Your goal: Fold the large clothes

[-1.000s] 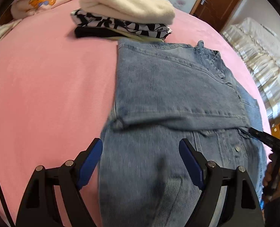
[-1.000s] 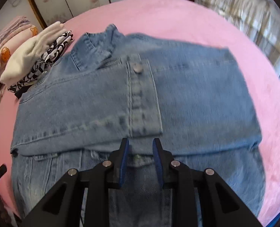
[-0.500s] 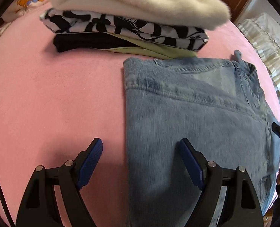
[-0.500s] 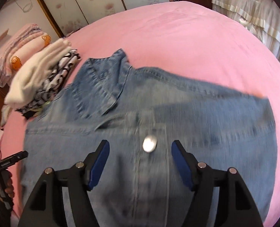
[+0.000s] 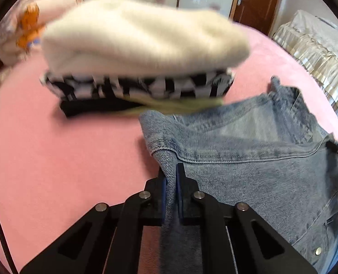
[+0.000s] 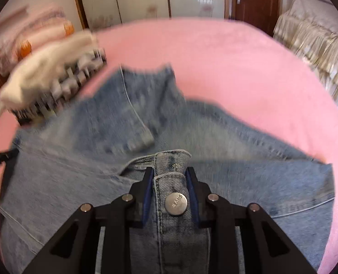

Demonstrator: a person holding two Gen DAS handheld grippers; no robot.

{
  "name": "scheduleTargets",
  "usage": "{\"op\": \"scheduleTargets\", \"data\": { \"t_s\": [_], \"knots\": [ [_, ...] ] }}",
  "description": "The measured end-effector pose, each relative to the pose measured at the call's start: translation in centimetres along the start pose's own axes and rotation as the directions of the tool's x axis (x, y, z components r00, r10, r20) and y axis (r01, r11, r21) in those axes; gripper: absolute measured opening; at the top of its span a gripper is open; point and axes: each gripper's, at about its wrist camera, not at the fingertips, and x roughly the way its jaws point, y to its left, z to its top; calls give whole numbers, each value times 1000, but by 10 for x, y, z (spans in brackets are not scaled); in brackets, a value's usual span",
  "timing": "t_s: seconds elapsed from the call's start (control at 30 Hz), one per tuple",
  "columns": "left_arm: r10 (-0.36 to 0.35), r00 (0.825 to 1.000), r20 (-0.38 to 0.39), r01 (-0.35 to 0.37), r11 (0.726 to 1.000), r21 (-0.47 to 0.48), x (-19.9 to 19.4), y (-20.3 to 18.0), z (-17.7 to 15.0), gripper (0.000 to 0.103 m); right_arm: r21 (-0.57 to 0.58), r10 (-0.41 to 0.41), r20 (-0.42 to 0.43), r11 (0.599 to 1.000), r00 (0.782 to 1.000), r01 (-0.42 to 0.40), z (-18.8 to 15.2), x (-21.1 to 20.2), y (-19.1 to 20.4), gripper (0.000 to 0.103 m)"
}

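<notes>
On the left of the pink bed (image 5: pixel 55 159) sits a stack of folded clothes (image 5: pixel 141 68), a cream sweater on top of a black-and-white piece and darker ones below, so part of the laundry looks finished. Just beside that stack, nearly touching its lower edge, lies the denim jacket (image 5: pixel 260 171), spread across the bed with its collar (image 6: pixel 146 96) pointing toward the far side. The left claw (image 5: pixel 170 191) is clenched on a fold of denim at the jacket's left shoulder edge, the cloth pinched upright between the blue pads. Further right, the right claw (image 6: pixel 170 196) is clamped on the buttoned cuff (image 6: pixel 171 182), with a metal button (image 6: pixel 176 204) showing between its fingers; the cuff lies over the jacket's middle. By my reading, the jacket is only partly folded: a sleeve seems brought across the body, while the folding of the body into a compact shape and its move onto the stack remain to be done.
</notes>
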Motion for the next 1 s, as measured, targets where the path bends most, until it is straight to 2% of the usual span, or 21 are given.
{"op": "scheduleTargets", "data": {
  "t_s": [0.07, 0.1, 0.17, 0.23, 0.27, 0.3, 0.37, 0.5, 0.57, 0.7, 0.8, 0.9, 1.0],
  "knots": [
    [4, 1000, 26, -4, 1000, 1, 2, 2, 1, 6, 11, -3, 74, 1000, 997, 2, 5, -13, -1, 28],
    [6, 1000, 8, -6, 1000, -2, 7, 2, -1, 6, 13, -13, 85, 1000, 996, 12, 7, -12, -1, 28],
    [16, 999, -37, -16, 1000, -2, 25, 3, -5, 8, -5, -43, 37, 999, 998, 43, 5, 7, 0, 32],
    [16, 998, -55, -17, 1000, -17, 28, 10, -11, 14, -23, -78, -66, 997, 995, 77, 0, 35, 3, 36],
    [23, 998, -61, -25, 999, -31, 25, 11, -8, 21, -22, -85, -89, 996, 992, 83, -2, 40, 2, 39],
    [55, 996, -72, -58, 998, -40, 21, 11, -5, 35, -6, -87, -82, 996, 993, 86, -2, 36, 1, 43],
    [116, 990, -74, -119, 992, -33, 9, 11, -1, 53, 30, -94, -72, 995, 993, 96, 2, 20, -2, 44],
    [178, 984, 1, -178, 984, 20, -29, -5, 0, 55, 12, -81, 34, 997, 996, 80, 0, -24, 8, 44],
    [148, 989, 26, -148, 989, 19, -47, -17, -7, 55, -2, -83, 60, 997, 995, 83, -7, -40, 19, 44],
    [37, 998, 52, -36, 999, -14, -67, -54, -28, 55, -8, -7, 36, 1000, 999, 8, -22, -52, 53, 44],
    [-5, 998, 59, 7, 999, -37, -72, -75, -56, 55, 8, 54, 13, 999, 998, -54, -36, -48, 82, 44],
    [-17, 999, 37, 18, 999, -27, -55, -105, -77, 55, 18, 120, -11, 993, 993, -120, -46, -38, 109, 44],
    [25, 1000, -10, -25, 1000, -8, -30, -111, -92, 55, -3, 123, -62, 992, 991, -123, -58, -21, 126, 44]
  ]
}}
